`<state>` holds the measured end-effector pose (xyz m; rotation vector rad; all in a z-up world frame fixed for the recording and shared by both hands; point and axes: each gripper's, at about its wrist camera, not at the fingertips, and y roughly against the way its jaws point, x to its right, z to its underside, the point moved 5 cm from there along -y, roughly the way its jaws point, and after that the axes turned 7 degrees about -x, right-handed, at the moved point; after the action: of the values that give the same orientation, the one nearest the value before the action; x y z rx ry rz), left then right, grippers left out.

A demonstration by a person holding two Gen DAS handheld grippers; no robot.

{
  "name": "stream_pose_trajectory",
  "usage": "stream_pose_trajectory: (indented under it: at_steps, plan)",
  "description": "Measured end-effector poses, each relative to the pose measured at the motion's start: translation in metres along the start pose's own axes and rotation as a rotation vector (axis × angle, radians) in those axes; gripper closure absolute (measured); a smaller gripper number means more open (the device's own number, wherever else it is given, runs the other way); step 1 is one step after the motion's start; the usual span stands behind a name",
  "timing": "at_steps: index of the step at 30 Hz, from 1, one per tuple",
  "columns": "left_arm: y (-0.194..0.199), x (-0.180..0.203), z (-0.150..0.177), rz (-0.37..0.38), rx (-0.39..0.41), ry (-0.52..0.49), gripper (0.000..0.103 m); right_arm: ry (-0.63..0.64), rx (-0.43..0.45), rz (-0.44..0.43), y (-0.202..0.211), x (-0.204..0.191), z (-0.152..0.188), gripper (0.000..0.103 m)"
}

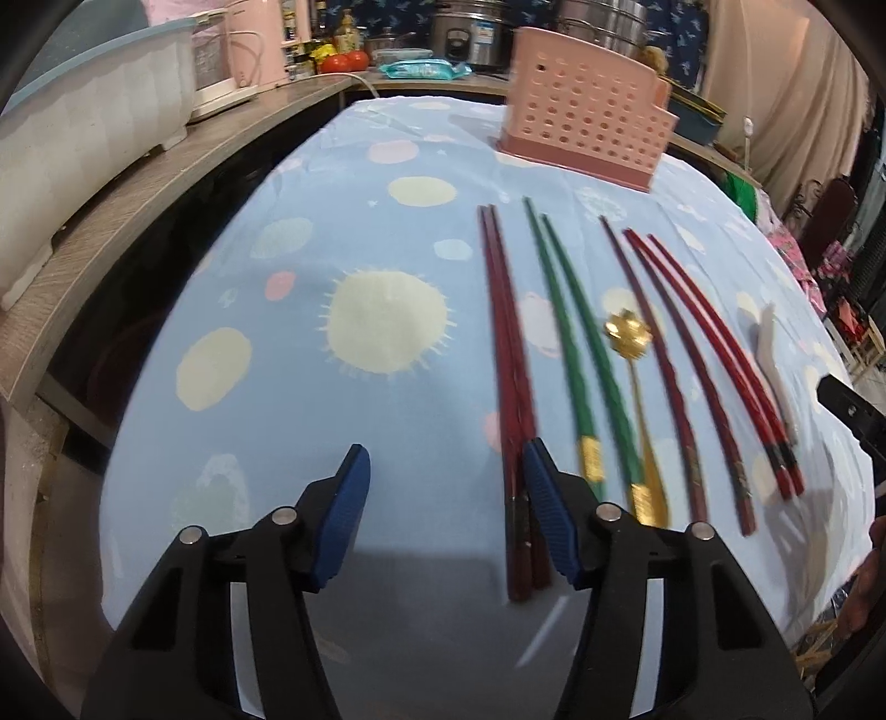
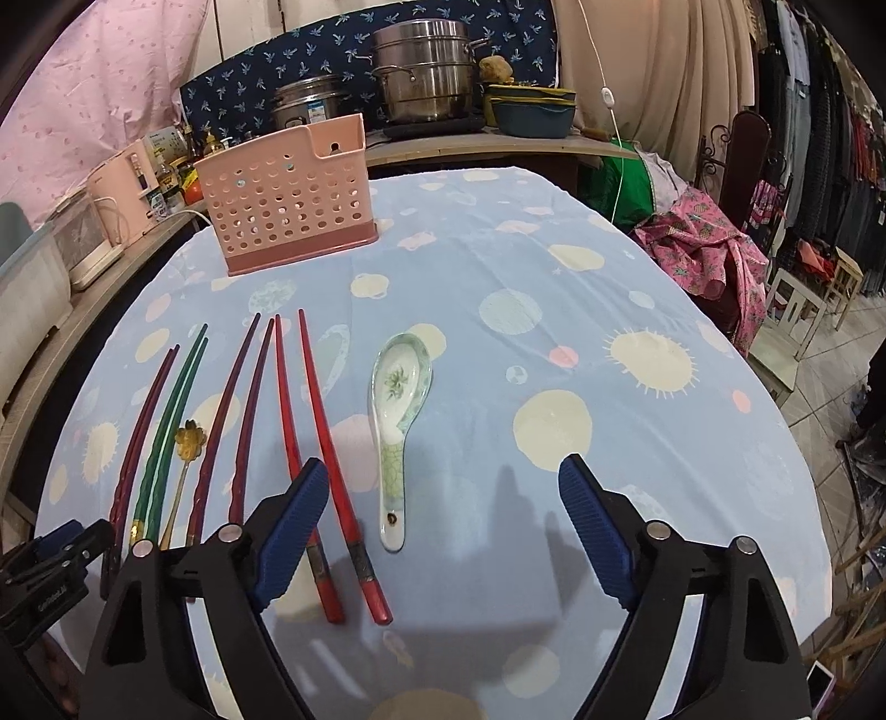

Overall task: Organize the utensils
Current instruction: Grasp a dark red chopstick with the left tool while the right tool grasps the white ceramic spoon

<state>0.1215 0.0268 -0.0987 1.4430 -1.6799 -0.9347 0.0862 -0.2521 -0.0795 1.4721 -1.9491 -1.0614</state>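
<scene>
A pink perforated utensil holder (image 1: 581, 124) (image 2: 288, 194) stands at the far side of the blue spotted tablecloth (image 1: 332, 399). In front of it lie dark red chopsticks (image 1: 506, 354) (image 2: 141, 426), green chopsticks (image 1: 576, 338) (image 2: 171, 415), a gold flower spoon (image 1: 628, 332) (image 2: 188, 443), maroon chopsticks (image 1: 659, 360) (image 2: 243, 415), bright red chopsticks (image 1: 714, 354) (image 2: 310, 421) and a white ceramic spoon (image 2: 396, 421) (image 1: 772, 354). My left gripper (image 1: 446, 482) is open and empty, just left of the dark red pair. My right gripper (image 2: 443, 493) is open and empty, low over the ceramic spoon's handle.
A wooden counter (image 1: 166, 171) runs along the left with a pale tub (image 1: 83, 127) and pink appliances (image 1: 243, 50). Steel pots (image 2: 421, 72) and dishes (image 2: 531, 111) stand behind the table. A chair and clothes (image 2: 703, 255) are at the right.
</scene>
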Motion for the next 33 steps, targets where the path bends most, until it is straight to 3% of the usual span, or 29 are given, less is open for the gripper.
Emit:
stream_pose_trajectory:
  at_steps: [6,9,14,17,23,29,31,33]
  plan:
    - [-0.003,0.002,0.002,-0.042,0.001,-0.020,0.050,-0.007,-0.015,-0.006,-0.011,0.001,-0.003,0.024]
    - [-0.003,0.000,0.001,-0.038,0.001,-0.011,0.054,-0.005,-0.032,-0.012,-0.018,0.001,-0.003,0.031]
    - [0.002,-0.004,0.003,-0.007,-0.012,0.009,0.083,-0.014,-0.058,-0.027,-0.028,0.001,-0.003,0.043]
    - [0.004,-0.001,0.007,0.007,-0.019,0.005,0.091,-0.015,-0.065,-0.036,-0.033,0.000,-0.003,0.048]
    - [0.005,0.001,0.009,0.017,-0.021,0.003,0.093,0.004,-0.091,-0.061,-0.042,-0.009,-0.001,0.065]
    - [0.005,0.003,0.011,0.028,-0.021,0.002,0.094,0.016,-0.089,-0.062,-0.042,-0.009,0.004,0.074]
    - [0.006,0.003,0.011,0.032,-0.020,0.004,0.094,0.010,-0.091,-0.069,-0.041,-0.007,0.005,0.085]
    - [0.007,0.003,0.011,0.039,-0.020,0.007,0.094,0.003,-0.091,-0.082,-0.039,-0.005,0.006,0.088]
